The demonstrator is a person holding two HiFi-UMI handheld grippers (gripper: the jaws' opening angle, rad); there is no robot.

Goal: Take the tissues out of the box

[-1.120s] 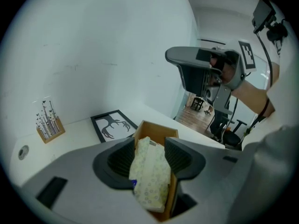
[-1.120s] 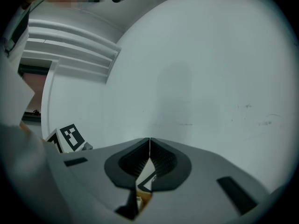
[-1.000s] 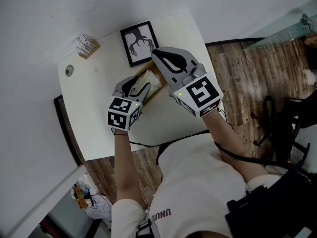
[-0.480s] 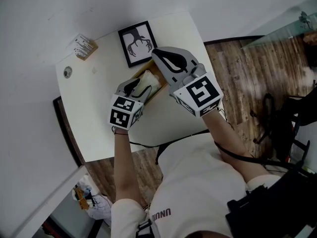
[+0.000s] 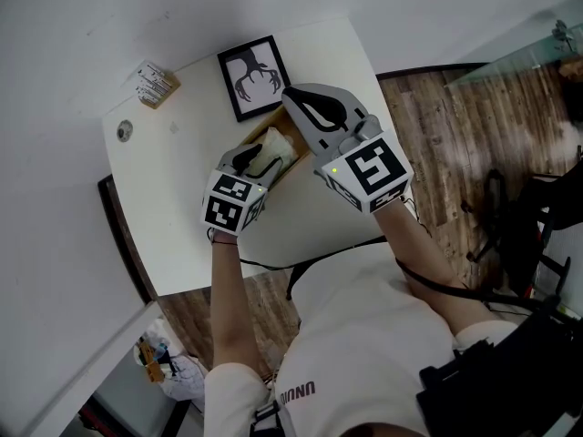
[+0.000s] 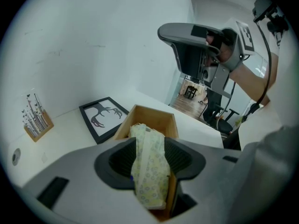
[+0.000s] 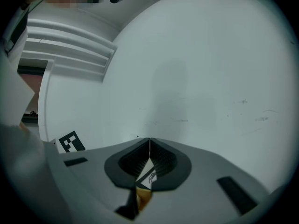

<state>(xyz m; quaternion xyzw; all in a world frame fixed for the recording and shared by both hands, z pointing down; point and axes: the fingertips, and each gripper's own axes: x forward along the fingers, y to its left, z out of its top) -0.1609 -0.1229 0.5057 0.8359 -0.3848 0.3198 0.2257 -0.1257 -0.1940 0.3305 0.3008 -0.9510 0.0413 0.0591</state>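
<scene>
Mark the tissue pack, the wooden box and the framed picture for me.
tissue pack point(image 6: 149, 164): left gripper view, middle of the patterned wrapper.
wooden box point(image 6: 152, 118): left gripper view, inner far wall.
framed picture point(image 6: 103, 119): left gripper view, the printed sheet.

Picture frame point(image 5: 254, 77) just beside box point(image 6: 158, 118); bare table point(image 5: 168, 198) either side.

The room looks like an office — a white counter point(image 5: 310, 217) against a bare white wall point(image 5: 137, 16), wood-plank floor point(image 5: 455, 153), a framed antler print point(image 5: 252, 78) — and rolling office chairs point(image 6: 218, 115) beyond.
</scene>
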